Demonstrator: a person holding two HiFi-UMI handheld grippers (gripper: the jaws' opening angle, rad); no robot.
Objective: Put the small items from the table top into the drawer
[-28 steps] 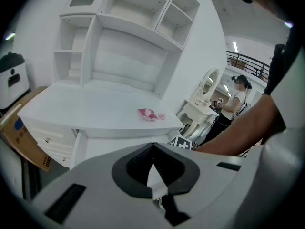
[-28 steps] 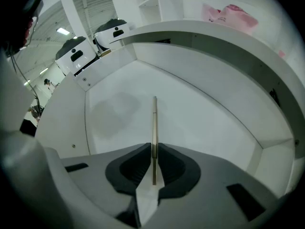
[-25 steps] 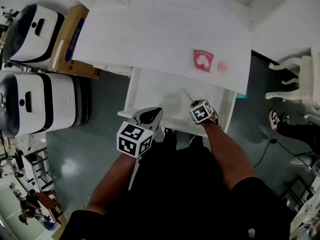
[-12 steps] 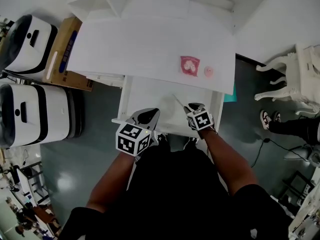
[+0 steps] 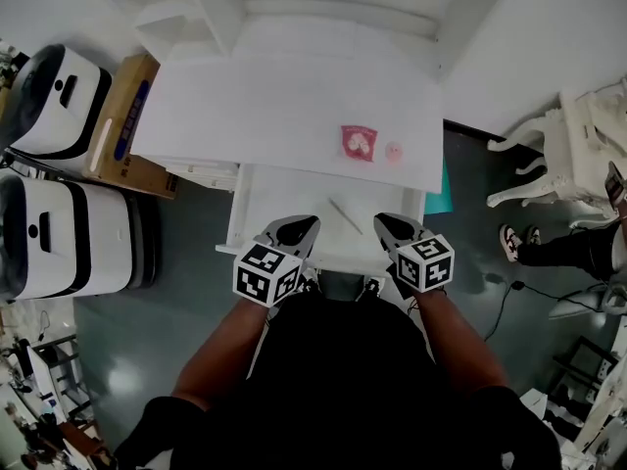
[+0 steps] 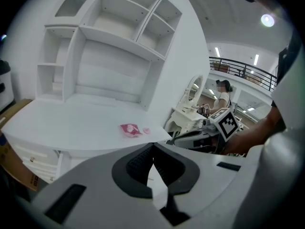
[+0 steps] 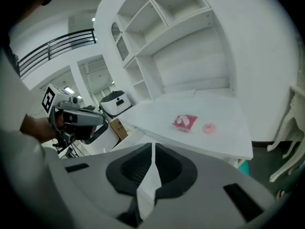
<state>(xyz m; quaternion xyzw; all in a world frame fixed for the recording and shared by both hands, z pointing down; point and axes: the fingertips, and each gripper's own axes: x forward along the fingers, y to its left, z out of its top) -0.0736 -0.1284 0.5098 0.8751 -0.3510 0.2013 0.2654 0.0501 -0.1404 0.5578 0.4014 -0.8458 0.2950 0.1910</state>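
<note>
The right gripper (image 5: 392,225) has drawn back out of the drawer (image 5: 284,199) toward the person since a second ago. The thin stick (image 5: 345,215) it was beside stays behind on the drawer floor. The left gripper (image 5: 299,225) has barely shifted and hangs at the drawer's front edge, at 9 o'clock of the right one.

Both pairs of jaws are pressed together with nothing between them. Each gripper's own view shows grey moulded shells with dark ribbed pads that meet at the tips.

The stick is pale and straight, lying slantwise from 10 to 4 o'clock in the drawer's right half. The red packet (image 5: 359,142) is flat, roughly square and printed with a pale pattern. It is still on the smooth white desk top (image 5: 265,96), at 12 o'clock of the drawer. The pink round piece (image 5: 394,151), small and disc-like, lies just beside the packet at its 3 o'clock.

Only the head view looks into the open drawer and shows the stick. It also shows a cardboard box (image 5: 122,125) and glossy white machines (image 5: 59,233) with black bands at 9 o'clock, and a carved white chair (image 5: 578,145) at 3 o'clock.

The gripper views show instead the upright white shelf unit (image 6: 119,42) with its square cubbies behind the desk. The left one also shows a dark railing (image 6: 248,73) far off at 2 o'clock.
</note>
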